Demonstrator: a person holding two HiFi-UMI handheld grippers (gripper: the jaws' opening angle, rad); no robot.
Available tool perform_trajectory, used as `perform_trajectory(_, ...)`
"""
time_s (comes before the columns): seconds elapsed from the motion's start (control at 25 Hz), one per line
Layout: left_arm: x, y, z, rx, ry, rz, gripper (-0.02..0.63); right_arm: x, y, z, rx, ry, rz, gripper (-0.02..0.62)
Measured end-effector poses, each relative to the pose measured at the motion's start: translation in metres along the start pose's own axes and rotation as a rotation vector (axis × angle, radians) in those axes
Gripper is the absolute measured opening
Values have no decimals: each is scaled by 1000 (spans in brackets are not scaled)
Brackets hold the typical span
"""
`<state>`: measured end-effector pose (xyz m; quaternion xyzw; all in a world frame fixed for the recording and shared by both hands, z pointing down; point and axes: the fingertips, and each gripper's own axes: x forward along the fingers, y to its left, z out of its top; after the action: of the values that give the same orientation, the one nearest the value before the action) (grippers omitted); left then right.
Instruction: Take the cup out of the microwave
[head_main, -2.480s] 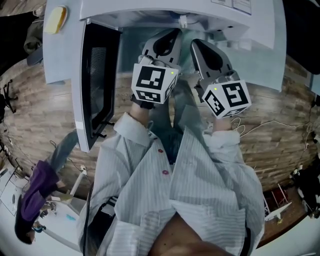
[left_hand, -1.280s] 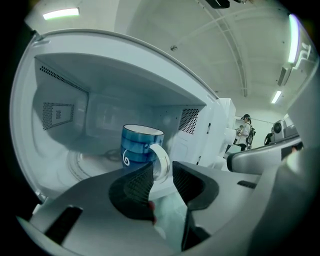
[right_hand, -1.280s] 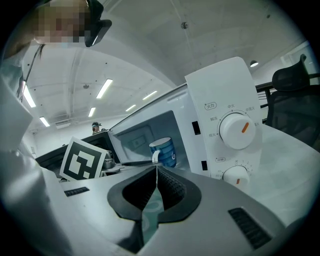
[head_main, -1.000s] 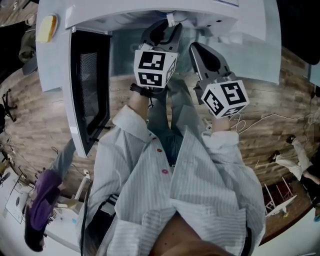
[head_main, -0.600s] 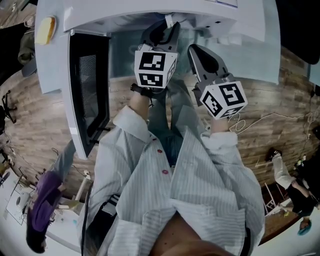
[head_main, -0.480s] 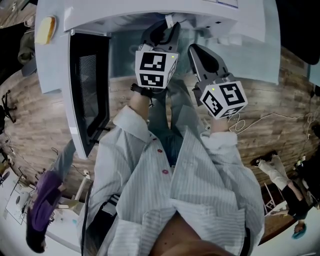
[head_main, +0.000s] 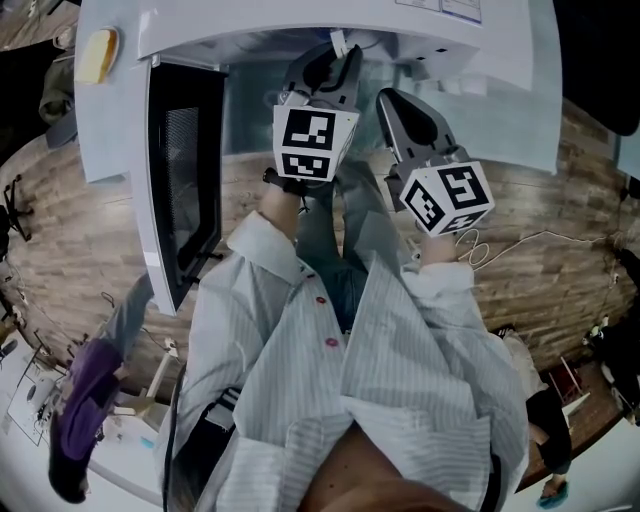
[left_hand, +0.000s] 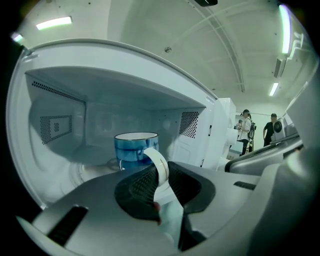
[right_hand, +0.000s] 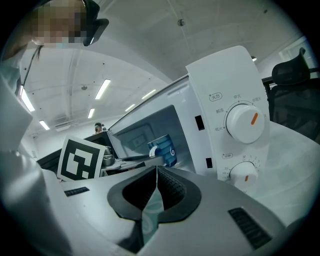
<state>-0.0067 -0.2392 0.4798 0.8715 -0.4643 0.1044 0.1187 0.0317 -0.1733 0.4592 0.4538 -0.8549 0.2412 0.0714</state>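
The cup (left_hand: 132, 147) stands inside the microwave (head_main: 300, 30), well back in the cavity, with its handle (left_hand: 159, 162) toward the opening. The left gripper (left_hand: 161, 172) reaches into the cavity; its jaws have just been closing, and the handle lies between the pads. The door (head_main: 180, 180) hangs open to the left. The right gripper (right_hand: 156, 172) sits outside, right of the left one, jaws together, before the panel (right_hand: 225, 100), where one dial (right_hand: 243, 122) lies above another (right_hand: 243, 172).
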Motion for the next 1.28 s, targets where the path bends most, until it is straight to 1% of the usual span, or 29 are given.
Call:
perform_trajectory(0.16,-4,-2,0,6,6,-4,67,2,4,5,-7,0,10,35)
perform_trajectory(0.6,-20,-4,5,-23,14,-10,61,4,15,20,-17,-9,31,35)
perform_trajectory(0.8,-27,-3,13,-43,-9,8,55,0,21,29,-27,-15,42,35)
perform_trajectory(1.04,-38,4,15,-75,-6,31,54,2,28,36,-42,-18,63,35)
perform_trajectory(1.28,-57,0,18,-109,0,36,57,-3,40,43,-51,-15,83,35)
